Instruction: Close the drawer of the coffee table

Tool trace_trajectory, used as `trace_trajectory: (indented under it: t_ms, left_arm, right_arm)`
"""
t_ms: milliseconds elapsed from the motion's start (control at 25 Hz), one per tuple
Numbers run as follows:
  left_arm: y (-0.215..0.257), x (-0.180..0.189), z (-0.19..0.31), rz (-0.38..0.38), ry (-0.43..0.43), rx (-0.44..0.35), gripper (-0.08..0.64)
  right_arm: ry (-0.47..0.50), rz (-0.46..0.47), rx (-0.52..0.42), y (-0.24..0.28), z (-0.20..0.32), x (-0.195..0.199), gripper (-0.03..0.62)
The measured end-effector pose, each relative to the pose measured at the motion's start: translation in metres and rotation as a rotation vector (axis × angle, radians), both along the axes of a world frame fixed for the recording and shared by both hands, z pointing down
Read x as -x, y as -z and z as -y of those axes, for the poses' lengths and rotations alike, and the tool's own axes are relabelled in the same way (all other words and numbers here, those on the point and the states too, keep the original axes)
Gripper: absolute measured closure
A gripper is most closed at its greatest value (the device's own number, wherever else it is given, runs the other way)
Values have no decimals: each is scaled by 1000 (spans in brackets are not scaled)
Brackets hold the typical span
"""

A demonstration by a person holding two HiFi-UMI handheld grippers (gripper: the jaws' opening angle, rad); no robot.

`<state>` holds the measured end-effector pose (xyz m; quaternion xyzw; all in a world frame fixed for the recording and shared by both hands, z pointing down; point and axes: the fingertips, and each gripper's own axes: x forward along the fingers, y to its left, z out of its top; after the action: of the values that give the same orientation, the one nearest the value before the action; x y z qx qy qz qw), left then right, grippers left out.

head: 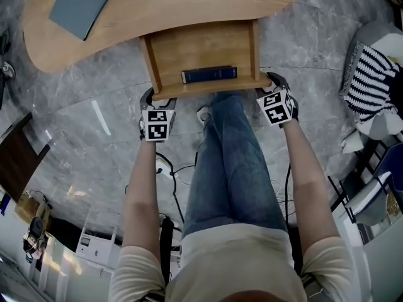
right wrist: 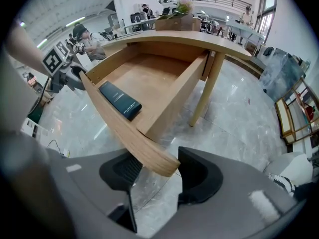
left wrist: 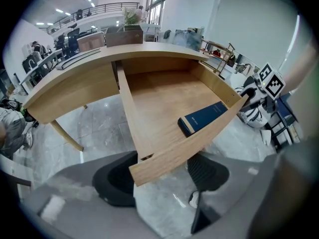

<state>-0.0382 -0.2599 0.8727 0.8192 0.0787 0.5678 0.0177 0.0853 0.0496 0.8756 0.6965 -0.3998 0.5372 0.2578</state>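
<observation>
The drawer point(head: 189, 49) stands pulled well out from under the top of the coffee table point(head: 164, 5), toward me. Its wooden floor is bare except for a dark blue book point(head: 209, 74), which lies flat against the inside of the front panel, a little right of centre. My grippers sit at the two ends of that curved front panel. The left gripper point(head: 158, 99) is at the panel's left corner. In the left gripper view its jaws stand wide apart, and the corner of the drawer point(left wrist: 164, 96) reaches down between them, overlapping the left pad; I cannot tell whether it touches. The book point(left wrist: 203, 118) lies beyond it, toward the far end. The right gripper point(head: 272, 87) is at the right corner. In its own view the jaws also gape wide, with the rounded end of the front panel point(right wrist: 144, 148) poking in between them, nearer the left pad and with open floor showing before the right one. Neither gripper is clamped on the wood. My legs in jeans point(head: 233, 162) come up between my arms to the middle of the panel. A grey-blue square pad point(head: 77, 8) rests on the table top, well apart from the drawer. Grey marble floor point(head: 94, 106) spreads all around, and a striped cloth point(head: 371, 74) lies off to my right.
</observation>
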Motion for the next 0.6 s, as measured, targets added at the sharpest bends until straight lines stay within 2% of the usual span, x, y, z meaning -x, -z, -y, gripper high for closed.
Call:
trace_trajectory:
  t_ms: [600]
  left_arm:
    - [16,-5,-1,8,-5,-3,247]
  right_arm:
    - [1,8,14,17,-1,-7,371]
